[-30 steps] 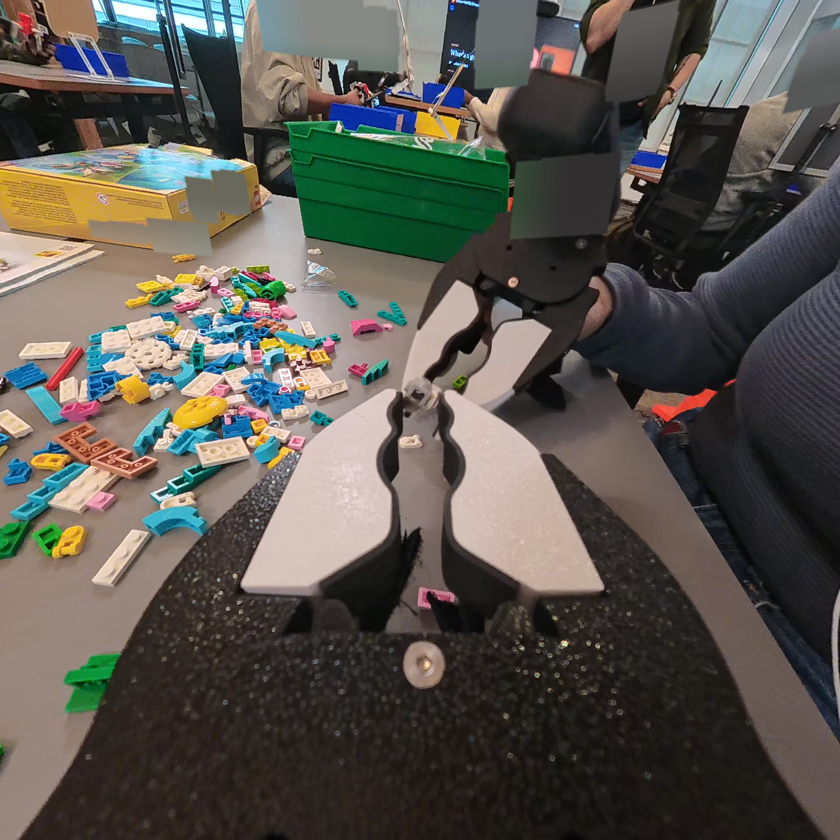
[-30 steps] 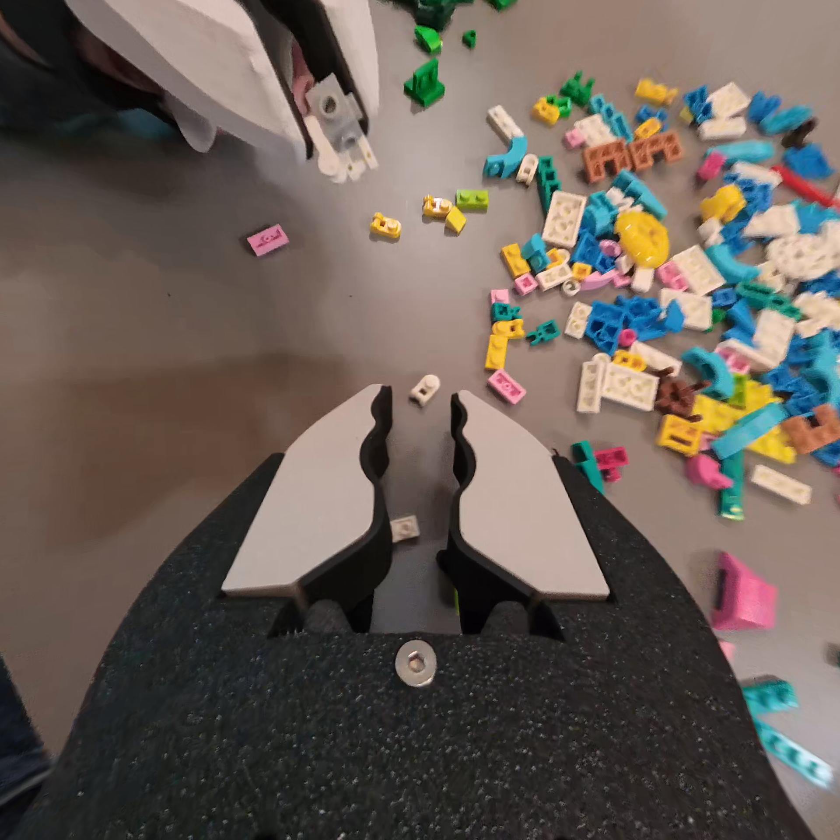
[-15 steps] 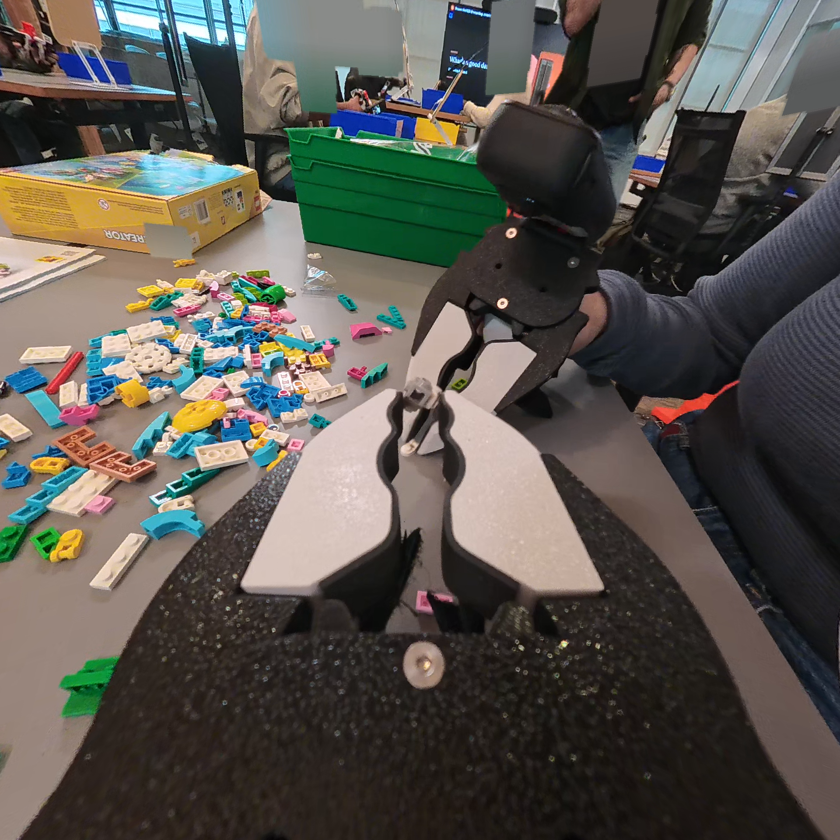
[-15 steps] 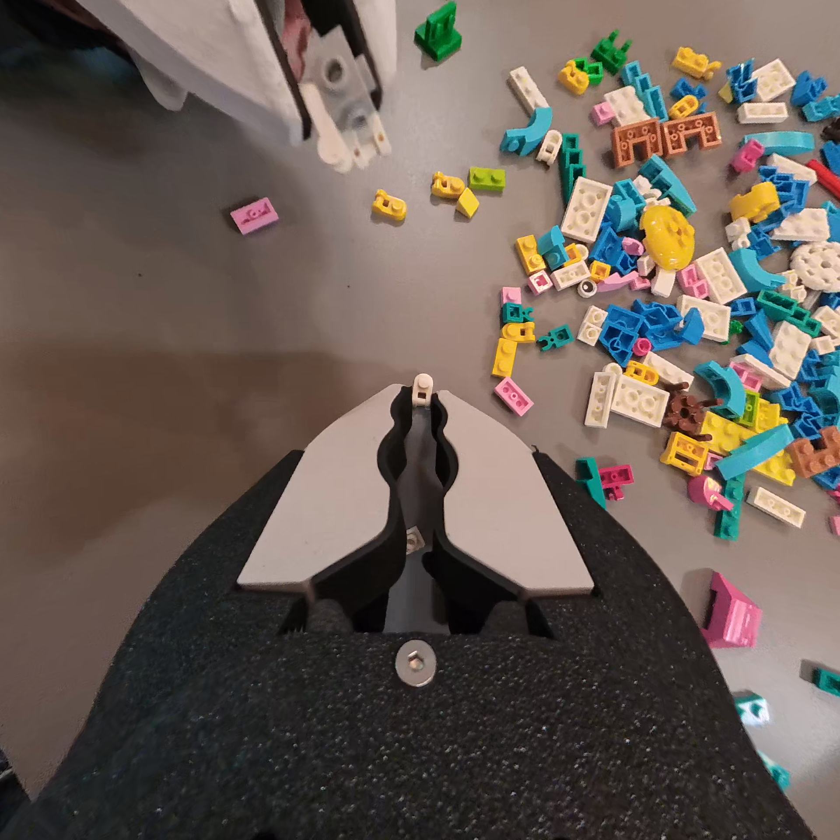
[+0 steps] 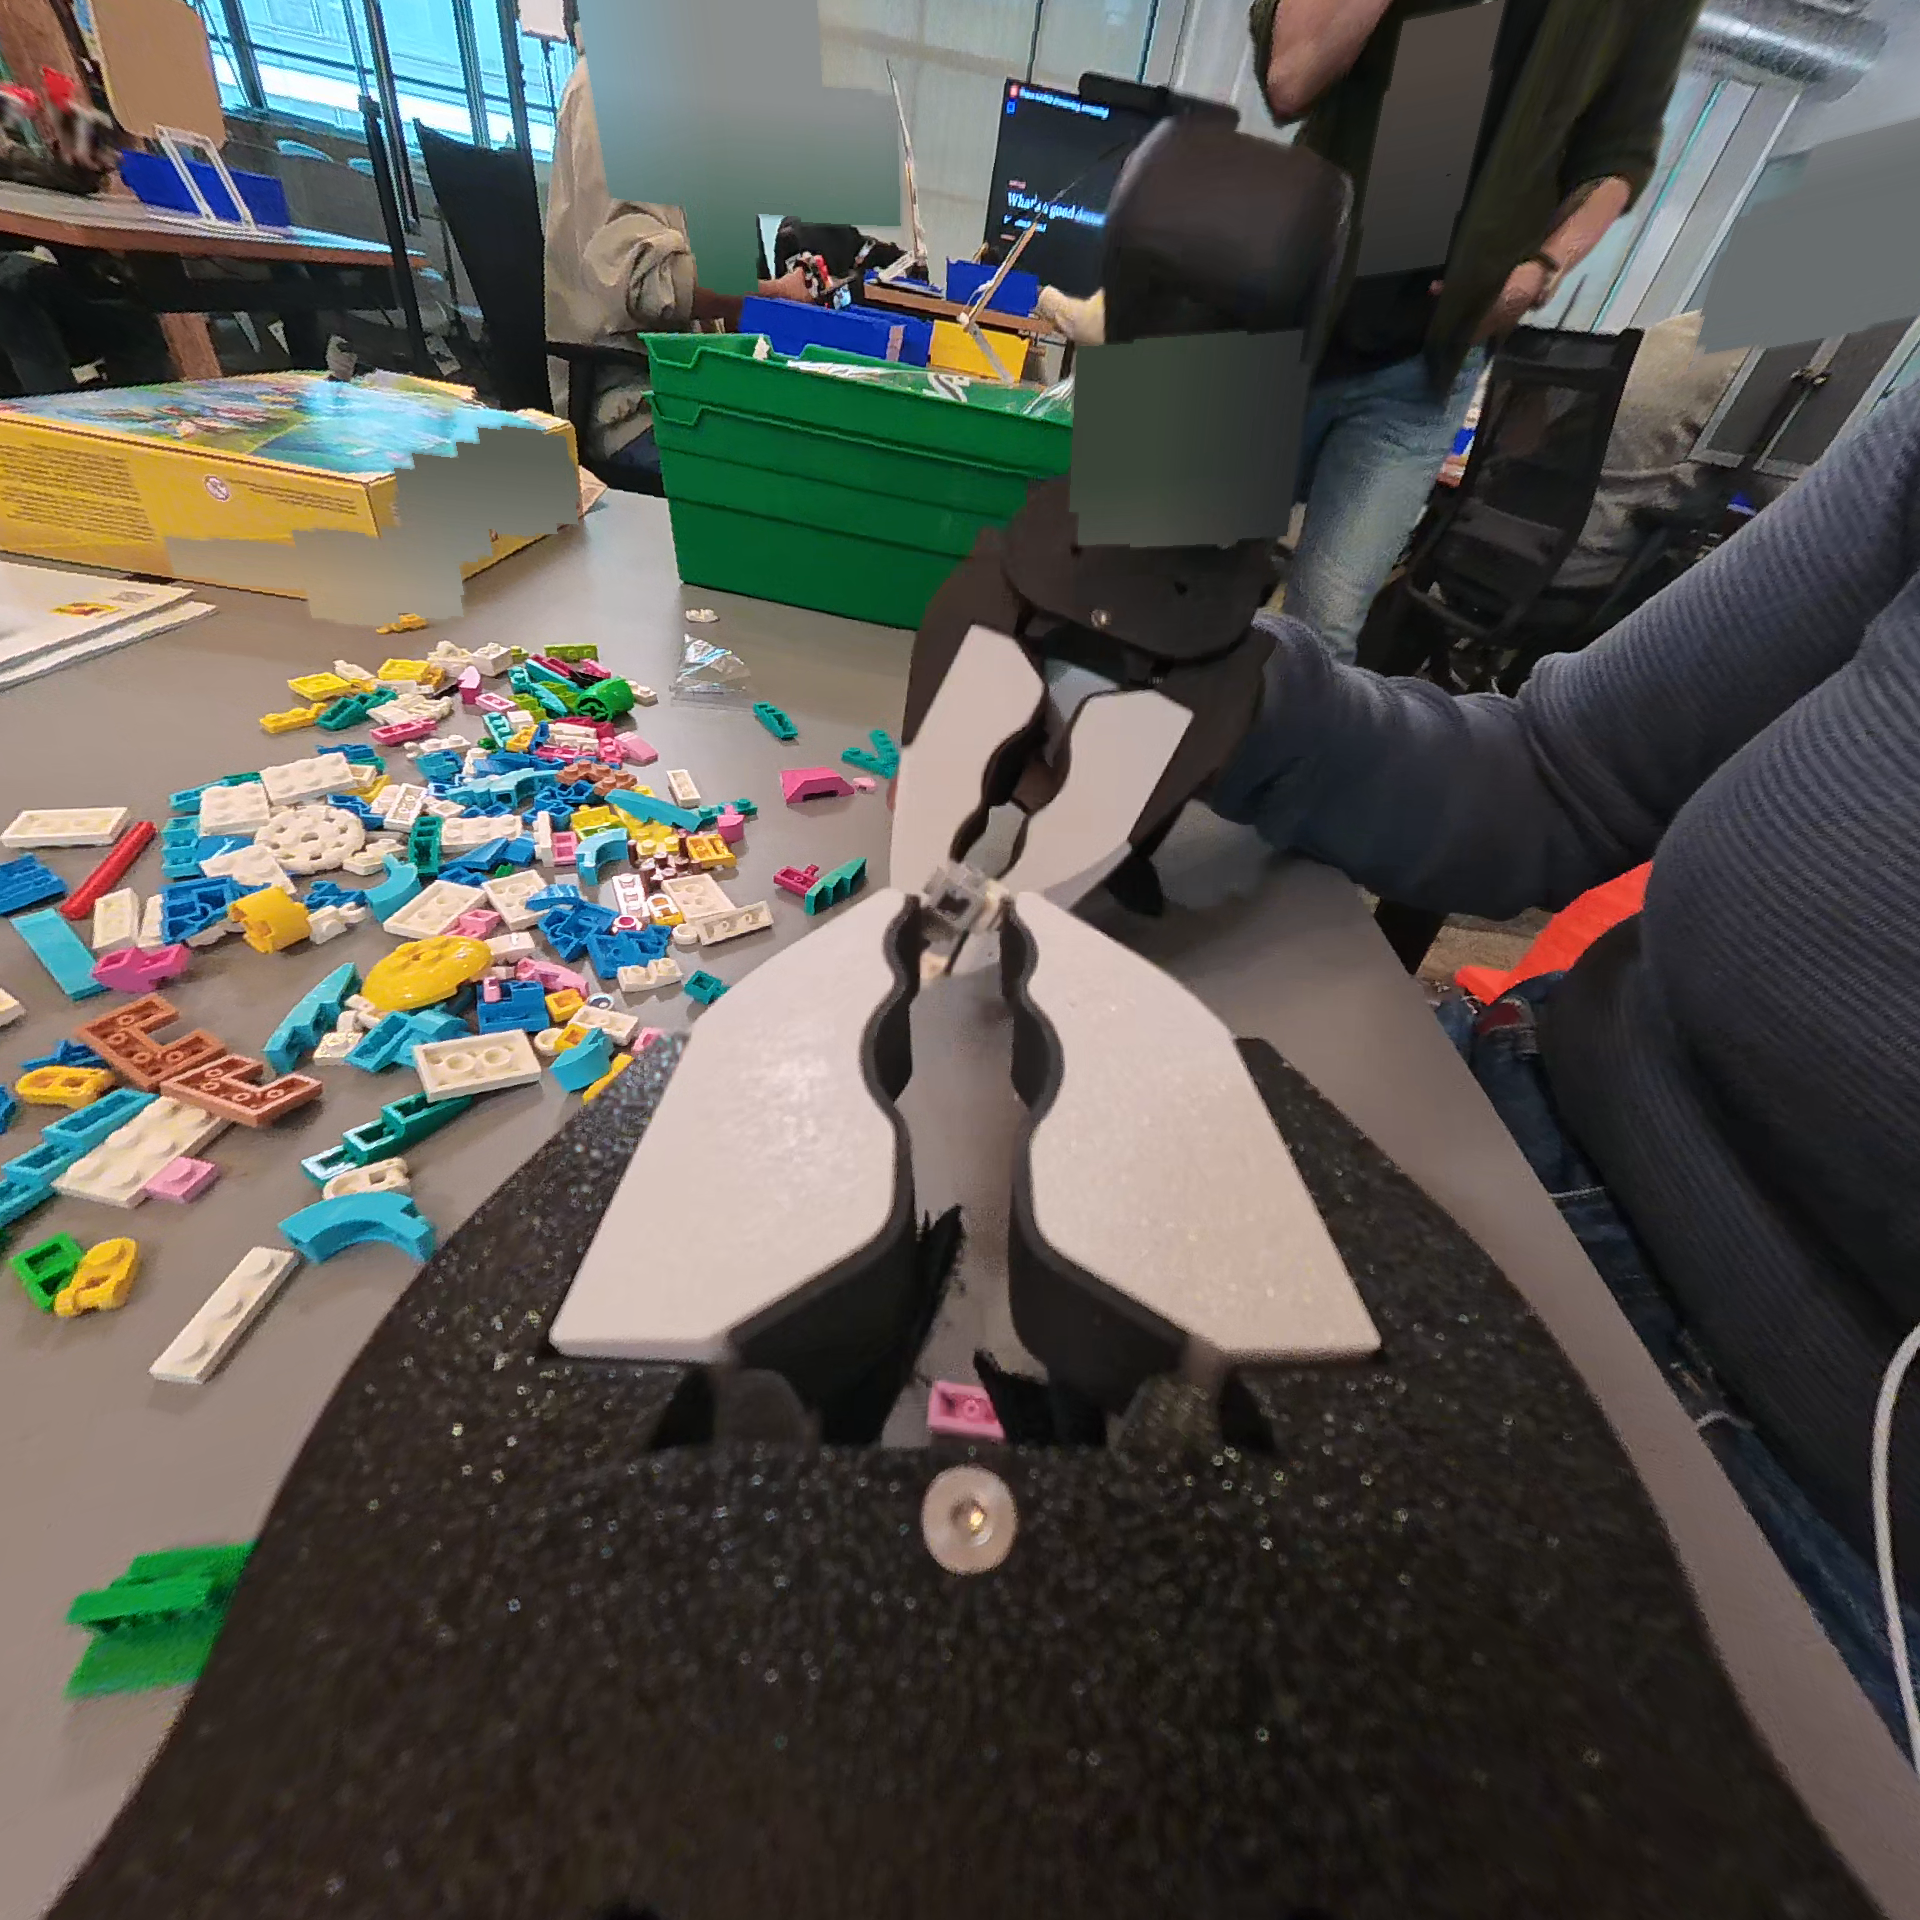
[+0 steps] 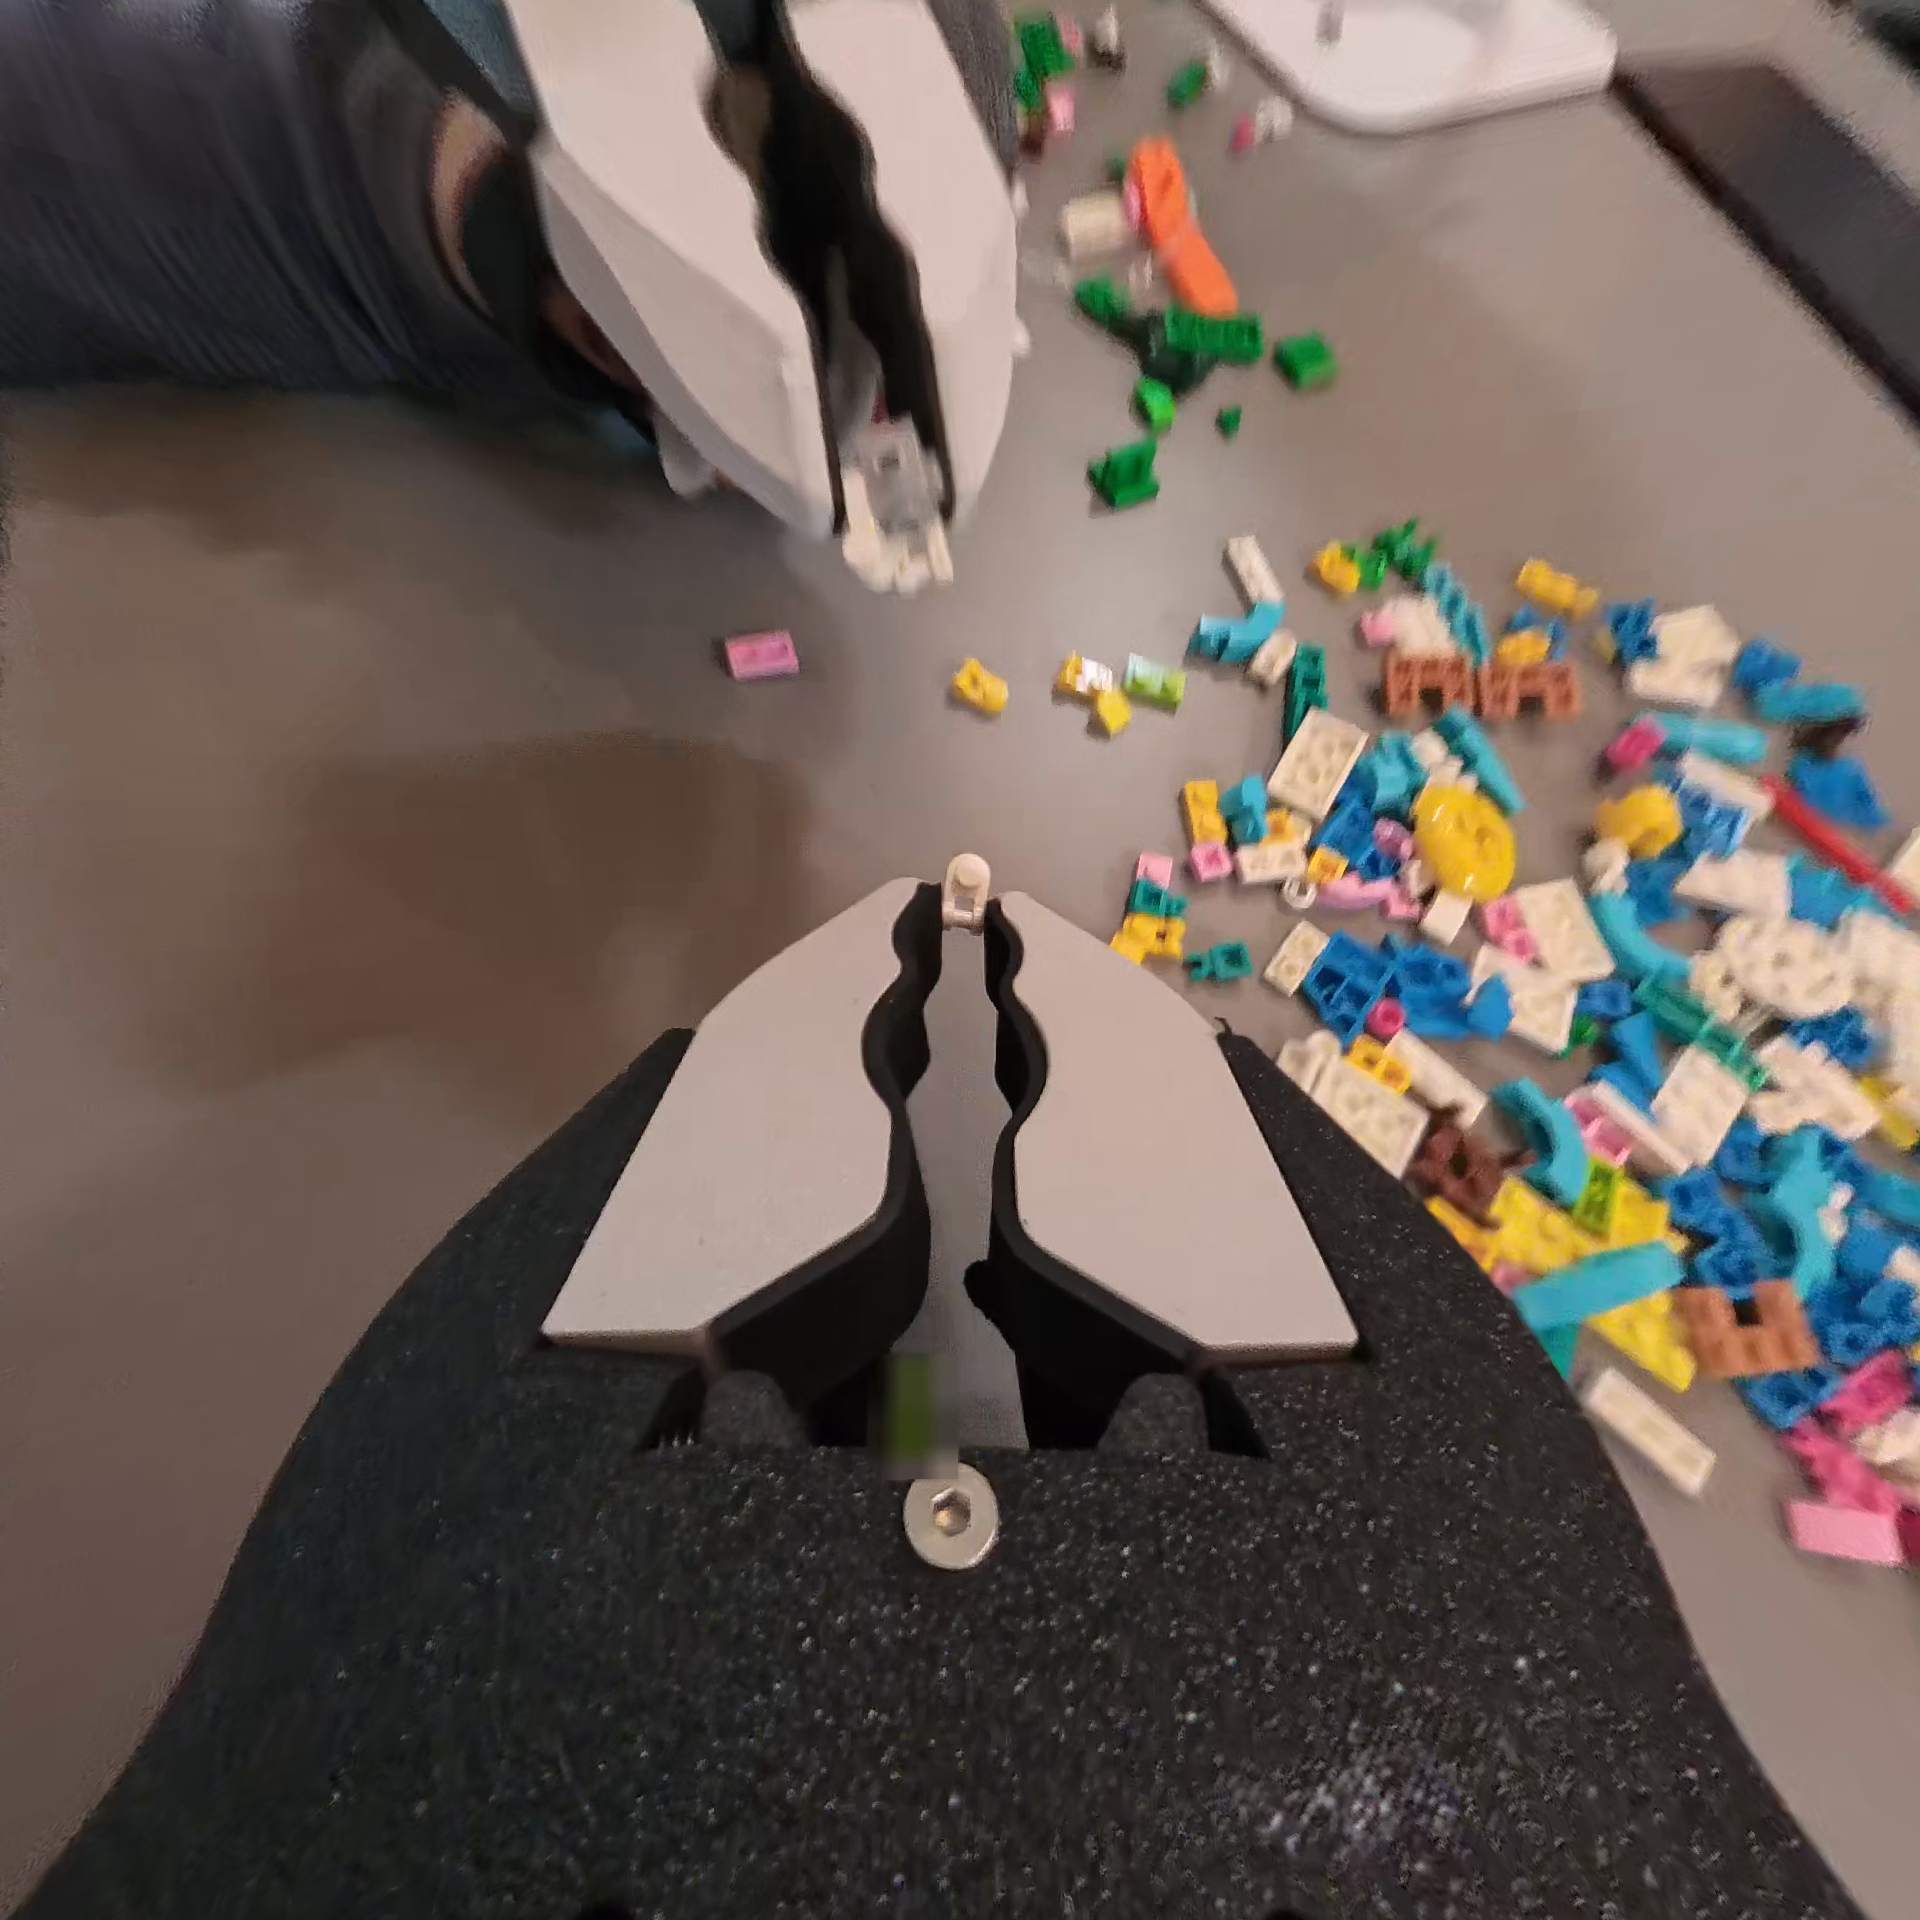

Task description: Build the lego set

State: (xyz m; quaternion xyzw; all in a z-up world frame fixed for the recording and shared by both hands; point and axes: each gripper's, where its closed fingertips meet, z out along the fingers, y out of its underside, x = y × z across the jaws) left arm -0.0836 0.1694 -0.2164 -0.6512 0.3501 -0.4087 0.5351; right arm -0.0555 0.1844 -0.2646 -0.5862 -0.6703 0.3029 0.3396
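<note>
My left gripper (image 5: pixel 956 920) is shut on a small grey and white lego assembly (image 5: pixel 951 902) and holds it above the grey table (image 5: pixel 1195 935). In the right wrist view the left gripper (image 6: pixel 894 504) shows at the top with the assembly (image 6: pixel 891 520) sticking out of its tips. My right gripper (image 6: pixel 964 914) is shut on a small white lego piece (image 6: pixel 966 881) held off the table. In the left wrist view the right gripper (image 5: pixel 985 878) points down at the left gripper, the tips almost meeting at the assembly.
A pile of loose coloured bricks (image 5: pixel 416 883) covers the table left of the grippers and also shows in the right wrist view (image 6: pixel 1558 987). Green bins (image 5: pixel 831 499) and a yellow box (image 5: pixel 208 468) stand at the back. A pink plate (image 6: pixel 762 657) lies alone. A sleeve (image 5: pixel 1558 779) is at right. Some 6 cm of space lies between my two pairs of fingers. The pink plate (image 6: pixel 762 657) is about 10 cm from both grippers' fingertips.
My right gripper shut on the small white piece on the table and lifted it up toward the left gripper's tips. My left gripper kept hold of the assembly.
</note>
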